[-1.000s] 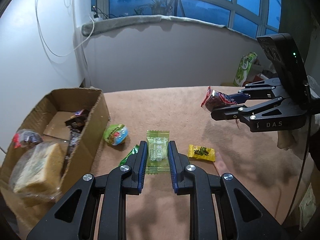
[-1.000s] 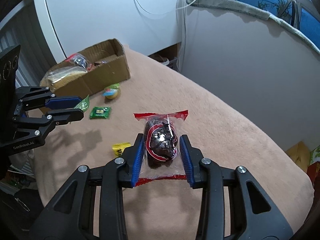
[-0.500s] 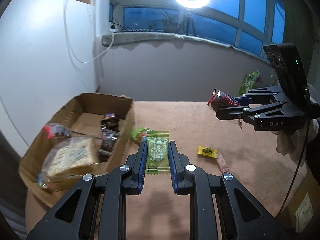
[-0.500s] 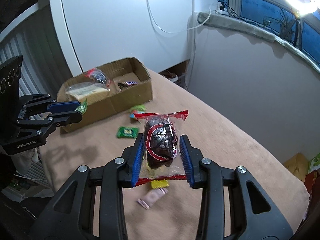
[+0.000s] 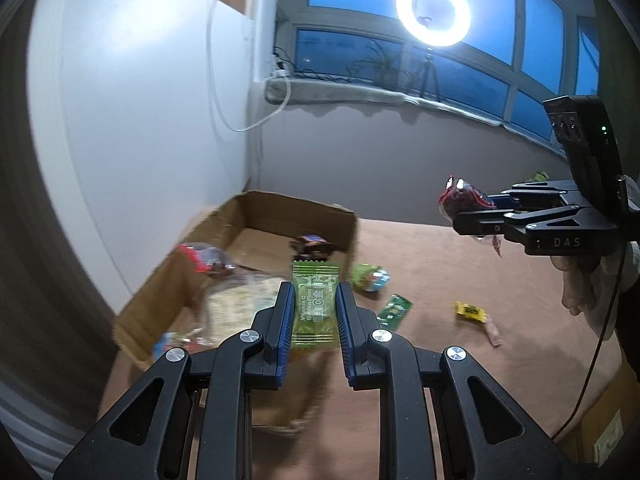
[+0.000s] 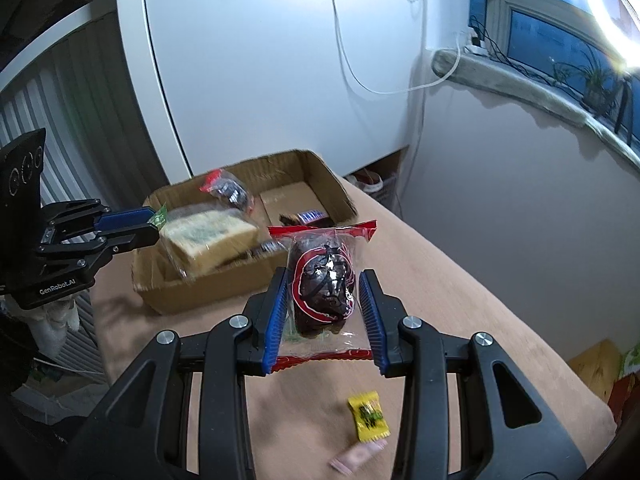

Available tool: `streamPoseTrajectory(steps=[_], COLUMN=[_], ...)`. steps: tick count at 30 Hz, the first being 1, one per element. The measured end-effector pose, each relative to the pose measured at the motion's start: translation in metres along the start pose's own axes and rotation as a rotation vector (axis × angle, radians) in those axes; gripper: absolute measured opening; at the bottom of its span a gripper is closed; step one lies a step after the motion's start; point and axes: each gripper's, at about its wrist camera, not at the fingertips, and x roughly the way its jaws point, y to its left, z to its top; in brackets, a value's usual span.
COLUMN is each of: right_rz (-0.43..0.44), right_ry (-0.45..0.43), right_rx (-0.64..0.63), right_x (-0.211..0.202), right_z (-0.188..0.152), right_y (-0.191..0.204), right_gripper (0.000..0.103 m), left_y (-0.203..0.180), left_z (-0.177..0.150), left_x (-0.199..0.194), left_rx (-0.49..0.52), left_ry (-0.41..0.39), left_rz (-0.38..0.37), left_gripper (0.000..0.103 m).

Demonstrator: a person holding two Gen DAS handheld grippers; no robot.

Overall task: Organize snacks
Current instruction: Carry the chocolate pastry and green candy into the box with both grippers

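Note:
My left gripper [image 5: 313, 308] is shut on a green candy packet [image 5: 314, 304] and holds it in the air over the near end of the cardboard box [image 5: 256, 208]. It also shows in the right wrist view [image 6: 154, 226] at the left of the box [image 6: 320, 176]. My right gripper [image 6: 325, 300] is shut on a red-and-clear packet with a dark snack [image 6: 324, 280], held above the brown table to the right of the box. It also shows in the left wrist view [image 5: 460, 208].
The box holds wrapped bread [image 6: 208, 236], a chocolate bar [image 6: 308, 216] and a red-tied bag [image 6: 224, 192]. On the table [image 5: 420, 264] lie a round green snack [image 5: 370, 278], a green packet [image 5: 394, 308], a yellow candy [image 5: 472, 311] and a pink piece [image 5: 494, 334]. A white wall stands behind the box.
Both grippers have risen and moved toward the box with their packets. The left one has gone from beside the box to over its near end.

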Motion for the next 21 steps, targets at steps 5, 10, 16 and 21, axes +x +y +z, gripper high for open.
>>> streamPoseTrajectory(steps=[5, 10, 16, 21], right_rz=[0.014, 0.025, 0.042, 0.058], right_ry=[-0.003, -0.002, 0.009, 0.018], right_rx=[-0.011, -0.018, -0.025, -0.030], right_x=[0.014, 0.030, 0.052, 0.072], right_z=[0.017, 0.030, 0.047, 0.057], right_y=[0.011, 0.020, 0.028, 0.035], right_gripper=[0.037, 0.037, 0.037, 0.037], left_y=[0.026, 0.046, 0.063, 0.074], left_z=[0.001, 0.002, 0.003, 0.003], left_x=[-0.002, 0.001, 0.010, 0.018], left_rx=[-0.029, -0.045, -0.058, -0.068], left_ry=[-0.009, -0.005, 0.007, 0.017], left_rz=[0.032, 0.058, 0.090, 0.121], left_gripper=[0.019, 0.019, 0.019, 0.019])
